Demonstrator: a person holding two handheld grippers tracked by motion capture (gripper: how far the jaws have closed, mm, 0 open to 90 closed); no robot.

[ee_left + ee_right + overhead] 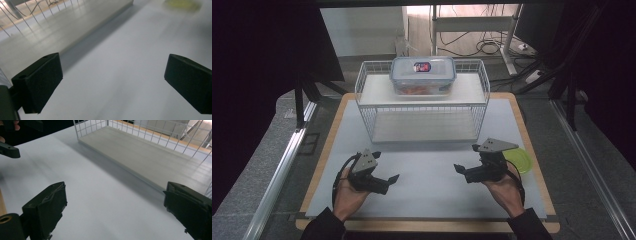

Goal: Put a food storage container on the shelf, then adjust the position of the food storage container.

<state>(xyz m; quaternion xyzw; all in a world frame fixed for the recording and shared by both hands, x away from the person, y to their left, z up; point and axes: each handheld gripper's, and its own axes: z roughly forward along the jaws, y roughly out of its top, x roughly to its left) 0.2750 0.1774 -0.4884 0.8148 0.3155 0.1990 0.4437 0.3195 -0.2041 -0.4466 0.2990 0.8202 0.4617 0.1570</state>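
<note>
Nearest the front edge of the bench point(327, 150), both hands sit low over the white mat. The left claw point(388, 172) is spread wide with nothing between its jaws, and the right claw point(466, 162) is spread and empty too, the two tips pointing in toward each other across the middle. Just beside the right hand, near the right edge, there's a flat yellow-green lid point(521, 161) lying on the mat.

Further back, the white wire rack point(422, 107) stands square across the far half of the bench, lower shelf bare. On its top shelf sits the clear food container point(423, 75), blue-rimmed lid clipped on, something orange inside. It sits about midway along the shelf, lid up, its long axis running left to right along the shelf, parallel to the far edge of the bench.

What could go sideways, imo: the box is up high behind a wire rim, so a lopsided two-claw grab at the ends could tip it or catch it on the wires. The plastic looks slick, so a shallow pinch might slip. Also the right forearm is close enough to that lid to nudge it off the edge.
</note>
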